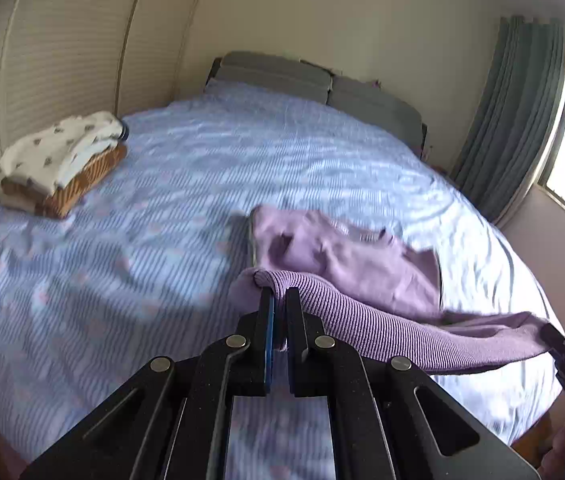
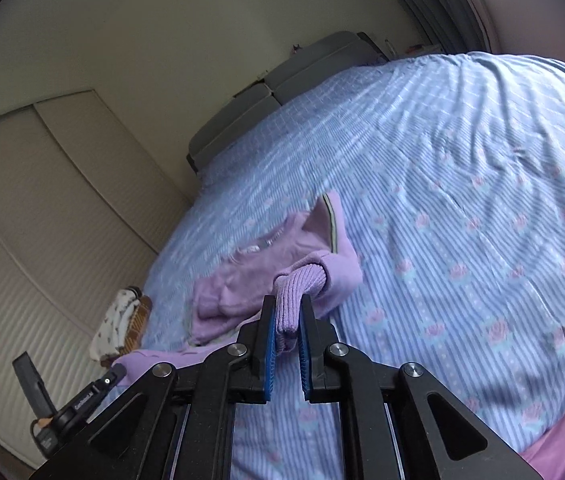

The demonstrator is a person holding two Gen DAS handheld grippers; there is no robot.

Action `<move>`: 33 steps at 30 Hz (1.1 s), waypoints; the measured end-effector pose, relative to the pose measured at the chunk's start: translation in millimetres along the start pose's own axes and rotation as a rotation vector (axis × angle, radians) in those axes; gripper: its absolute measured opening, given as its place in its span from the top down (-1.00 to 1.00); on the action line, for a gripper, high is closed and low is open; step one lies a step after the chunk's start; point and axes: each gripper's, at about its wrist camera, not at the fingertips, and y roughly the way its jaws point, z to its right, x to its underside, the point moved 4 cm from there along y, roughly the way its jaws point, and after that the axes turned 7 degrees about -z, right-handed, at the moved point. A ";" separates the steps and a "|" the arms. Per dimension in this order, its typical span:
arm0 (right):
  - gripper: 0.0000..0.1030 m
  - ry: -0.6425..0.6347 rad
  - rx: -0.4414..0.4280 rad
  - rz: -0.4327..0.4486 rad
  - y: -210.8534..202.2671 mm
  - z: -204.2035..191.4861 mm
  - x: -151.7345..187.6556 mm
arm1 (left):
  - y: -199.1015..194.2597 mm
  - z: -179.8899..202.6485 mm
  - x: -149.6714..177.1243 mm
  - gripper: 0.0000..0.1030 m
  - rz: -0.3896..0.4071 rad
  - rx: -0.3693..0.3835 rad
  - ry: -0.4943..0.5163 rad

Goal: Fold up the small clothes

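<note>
Both your left gripper [image 1: 278, 300] and right gripper [image 2: 287, 312] are clamped on the purple sweater's [image 1: 346, 252] ribbed hem above the bed [image 1: 162, 200]; keep it taut, lay it flat.

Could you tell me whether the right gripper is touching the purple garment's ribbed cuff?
Touching: the right wrist view shows the right gripper clamping the ribbed cuff of the purple garment between its blue pads.
</note>
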 end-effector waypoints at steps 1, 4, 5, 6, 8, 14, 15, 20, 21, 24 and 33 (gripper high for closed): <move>0.79 0.001 -0.008 0.012 4.2 -3.1 -9.4 | 4.9 2.6 -12.8 0.86 0.012 0.003 -0.001; 0.79 0.022 -0.031 0.049 20.9 -8.9 -38.5 | 24.8 8.5 -45.8 0.86 0.035 0.000 -0.004; 0.79 0.031 -0.034 0.059 28.9 -9.5 -49.1 | 31.7 9.8 -53.5 0.86 0.035 -0.002 -0.004; 0.79 0.038 -0.037 0.067 37.0 -10.0 -58.6 | 40.0 10.9 -61.9 0.86 0.033 -0.003 -0.005; 0.79 0.050 -0.035 0.076 58.5 -12.1 -78.1 | 61.5 12.3 -80.8 0.86 0.031 -0.007 -0.010; 0.79 0.093 -0.007 0.045 136.9 -1.3 -124.4 | 134.6 9.5 -117.9 0.86 -0.013 -0.027 -0.015; 0.79 0.102 -0.002 0.033 150.8 2.1 -129.2 | 146.2 8.3 -120.9 0.86 -0.021 -0.033 -0.015; 0.79 0.126 0.056 -0.042 217.3 23.7 -141.9 | 208.9 -0.3 -123.2 0.86 -0.082 -0.077 -0.005; 0.79 0.134 0.065 -0.057 228.6 28.8 -141.2 | 216.7 -1.7 -121.5 0.86 -0.092 -0.082 -0.005; 0.79 0.149 0.097 -0.092 252.1 43.6 -137.8 | 237.0 -4.1 -115.1 0.85 -0.106 -0.100 0.014; 0.69 0.086 0.142 -0.141 268.5 43.8 -138.1 | 236.1 -6.8 -115.7 0.50 -0.100 -0.107 0.058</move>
